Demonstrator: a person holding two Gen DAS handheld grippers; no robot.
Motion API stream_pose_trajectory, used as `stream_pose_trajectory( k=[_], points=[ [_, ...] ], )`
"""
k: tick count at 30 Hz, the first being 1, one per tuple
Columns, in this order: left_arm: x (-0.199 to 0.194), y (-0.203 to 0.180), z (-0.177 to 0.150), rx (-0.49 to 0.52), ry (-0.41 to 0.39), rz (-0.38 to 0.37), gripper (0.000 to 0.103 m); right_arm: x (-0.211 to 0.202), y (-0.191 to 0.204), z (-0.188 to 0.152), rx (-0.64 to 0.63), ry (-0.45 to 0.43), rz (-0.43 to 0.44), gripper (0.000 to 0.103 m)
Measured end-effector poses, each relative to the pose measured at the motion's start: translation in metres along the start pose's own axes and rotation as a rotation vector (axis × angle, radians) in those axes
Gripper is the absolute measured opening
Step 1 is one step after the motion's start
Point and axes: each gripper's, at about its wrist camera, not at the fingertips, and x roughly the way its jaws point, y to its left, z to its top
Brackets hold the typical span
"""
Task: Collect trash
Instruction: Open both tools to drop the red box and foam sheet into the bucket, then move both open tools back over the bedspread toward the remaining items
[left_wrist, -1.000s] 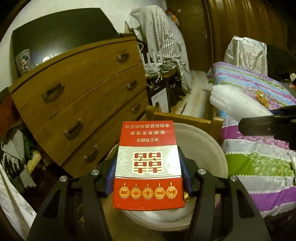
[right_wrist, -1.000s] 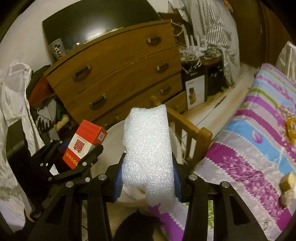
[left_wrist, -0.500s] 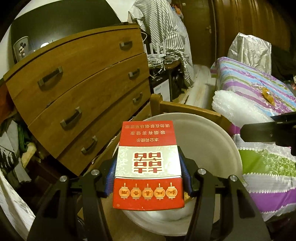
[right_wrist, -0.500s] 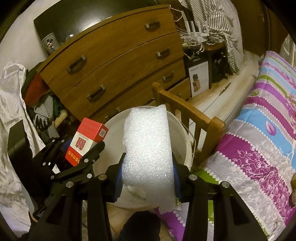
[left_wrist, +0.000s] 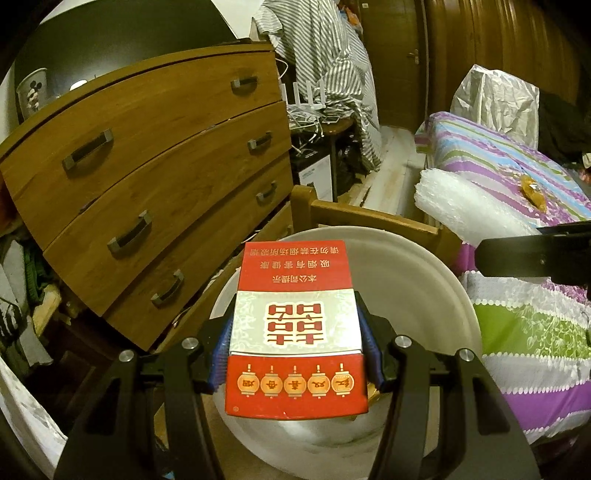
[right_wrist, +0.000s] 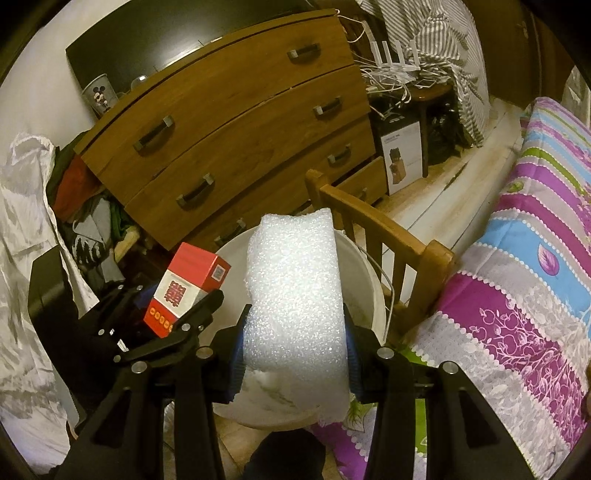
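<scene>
Blue-padded fingers (left_wrist: 364, 339) of the left hand-held gripper (left_wrist: 295, 341) are closed against the two long sides of a red and silver cardboard cigarette box (left_wrist: 295, 328), which is held flat between them with its printed face upward and its text upside down in the left wrist view. The box is held over the round white plastic bucket (left_wrist: 436, 280), above the left part of its mouth. In the right wrist view the same box (right_wrist: 186, 291) is seen tilted, with the left hand-held gripper (right_wrist: 162, 314) just beside the bucket's (right_wrist: 364, 269) left rim.

A white folded sheet of foam packing wrap (right_wrist: 297, 306) is clamped between the fingers of the right hand-held gripper (right_wrist: 295, 354); the jaws are set about as wide as the roll and press into its sides. The foam stands up along the fingers and is held over the bucket's mouth. In the left wrist view the foam (left_wrist: 461, 206) and one black finger of the right hand-held gripper are seen at the right, above the bucket's far rim.

Both hand-held grippers are pointed forward and somewhat downward, side by side. A wooden chair back (right_wrist: 384, 236) stands just behind the bucket, a brown wooden chest of drawers (right_wrist: 240, 125) lies beyond it, and a bed with a striped floral cover (right_wrist: 524, 258) lies to the right.
</scene>
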Motion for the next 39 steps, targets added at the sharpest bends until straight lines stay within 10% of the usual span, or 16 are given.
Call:
stream_pose_trajectory(
  k=[3, 6, 22, 39],
  points=[
    [0.006, 0.000, 0.002, 0.000, 0.022, -0.022, 0.055, 0.003, 0.001, 0.004, -0.007, 0.000, 0.039, 0.047],
    [0.013, 0.006, 0.001, -0.030, 0.040, -0.021, 0.081, 0.012, -0.002, 0.005, 0.010, 0.022, 0.070, 0.066],
    [0.021, 0.011, -0.010, -0.056, 0.074, -0.015, 0.081, 0.014, -0.013, -0.008, 0.022, -0.009, 0.000, 0.065],
    [-0.033, -0.024, -0.011, -0.116, -0.099, 0.070, 0.091, -0.096, -0.017, -0.081, -0.085, -0.492, -0.460, 0.065]
  ],
)
